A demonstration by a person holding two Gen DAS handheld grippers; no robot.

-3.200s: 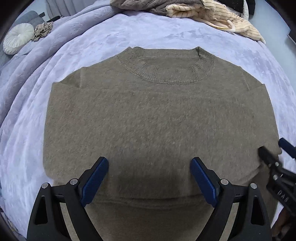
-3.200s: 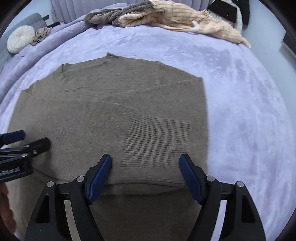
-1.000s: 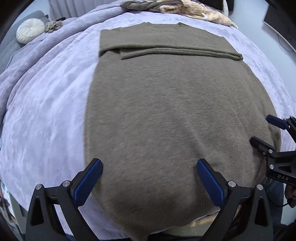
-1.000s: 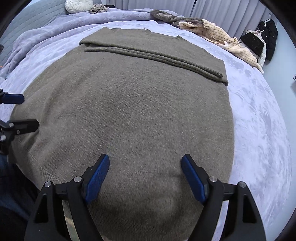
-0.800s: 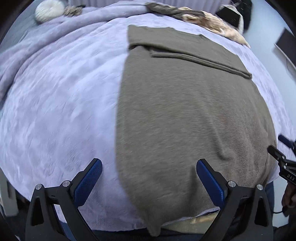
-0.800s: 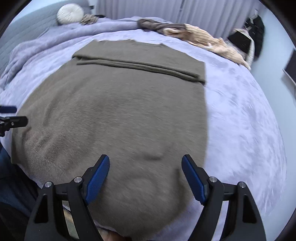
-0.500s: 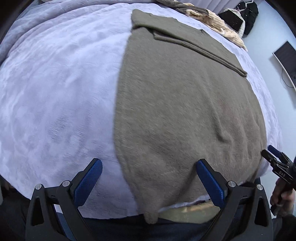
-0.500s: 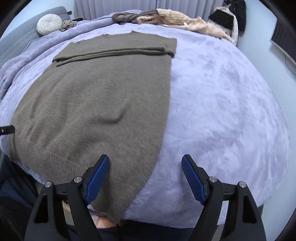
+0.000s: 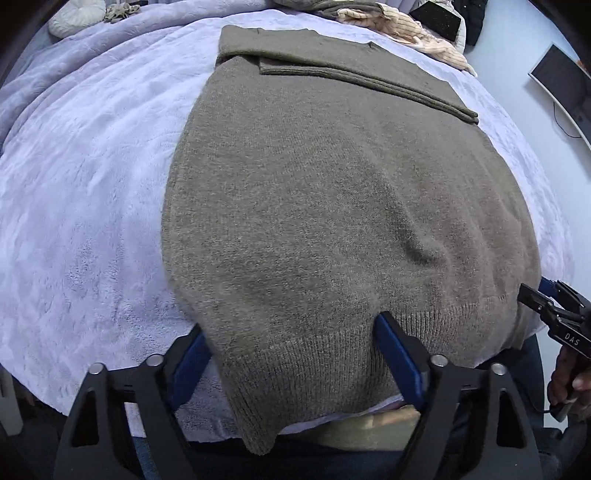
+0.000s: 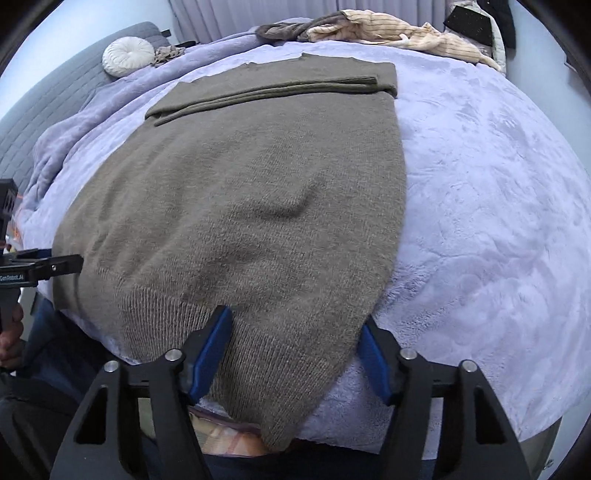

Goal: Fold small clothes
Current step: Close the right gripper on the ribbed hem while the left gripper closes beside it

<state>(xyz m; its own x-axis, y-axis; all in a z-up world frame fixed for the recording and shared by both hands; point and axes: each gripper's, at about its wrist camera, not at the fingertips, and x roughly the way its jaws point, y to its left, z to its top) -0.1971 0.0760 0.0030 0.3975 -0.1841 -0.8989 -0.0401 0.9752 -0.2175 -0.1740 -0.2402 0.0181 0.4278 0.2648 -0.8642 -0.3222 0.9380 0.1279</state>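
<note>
Hem-grab step: left gripper and right gripper straddle the brown sweater's hem corners, jaws closing, not yet clamped. Next, I judge: pinch both corners, carry the hem toward the collar.

A wide bed fills the room, covered by a plush lavender blanket. At its head stands a grey quilted headboard, with a round white pleated cushion just in front of it. Beyond the bed's far edge hang pale pleated curtains. A curved monitor sits by the pale wall to the bed's right.
</note>
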